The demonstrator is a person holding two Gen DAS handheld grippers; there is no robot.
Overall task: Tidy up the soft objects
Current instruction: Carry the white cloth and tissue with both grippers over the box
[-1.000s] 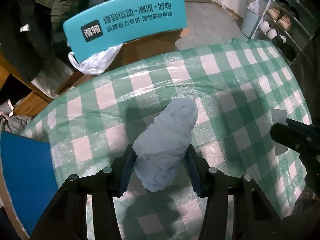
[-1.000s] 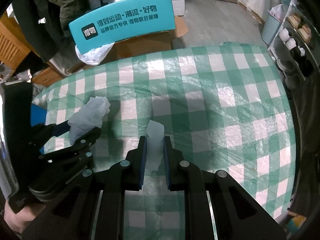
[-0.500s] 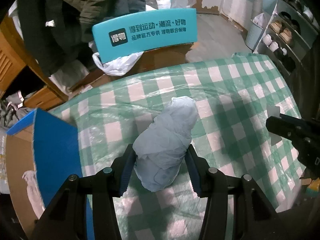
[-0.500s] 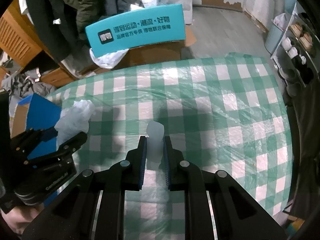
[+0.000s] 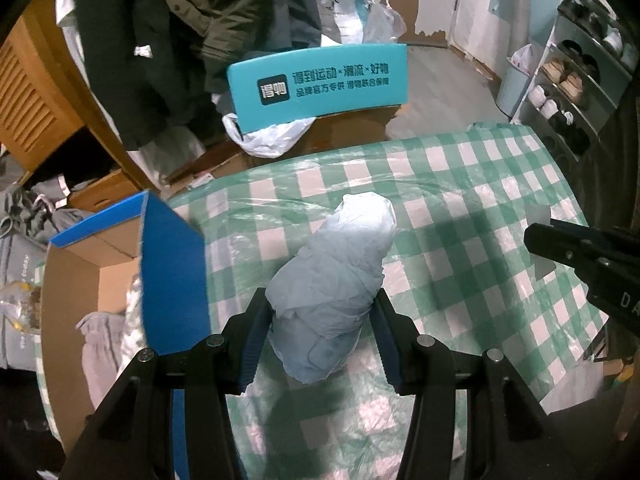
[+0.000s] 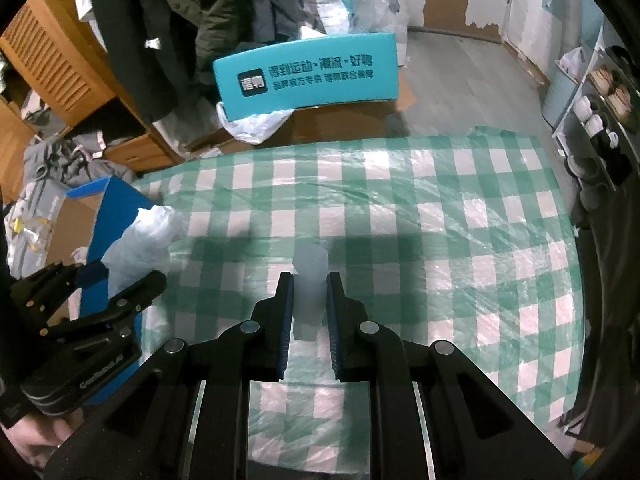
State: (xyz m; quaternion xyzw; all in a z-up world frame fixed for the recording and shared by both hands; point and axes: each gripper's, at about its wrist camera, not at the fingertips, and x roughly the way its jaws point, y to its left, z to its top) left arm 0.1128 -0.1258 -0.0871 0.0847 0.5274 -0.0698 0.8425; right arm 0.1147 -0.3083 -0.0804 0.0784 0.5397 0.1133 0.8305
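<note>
My left gripper (image 5: 320, 320) is shut on a crumpled pale blue soft bundle (image 5: 336, 276) and holds it above the green checked tablecloth (image 5: 460, 216). The bundle also shows in the right wrist view (image 6: 140, 240), next to the blue-edged cardboard box (image 6: 116, 216). My right gripper (image 6: 307, 300) is shut on a small pale translucent soft piece (image 6: 310, 276) above the middle of the cloth. The open box (image 5: 120, 264) at the table's left end holds several soft pale items (image 5: 104, 332).
A teal chair back with printed text (image 5: 320, 80) stands behind the table. A white plastic bag (image 5: 268, 140), hanging dark coats (image 5: 180, 40) and wooden furniture (image 5: 36, 96) lie beyond. A shoe rack (image 5: 572, 80) stands at the right.
Both grippers have risen and drawn back with their loads. The left gripper has moved left, bringing the blue-edged box into full view beside the bundle.
</note>
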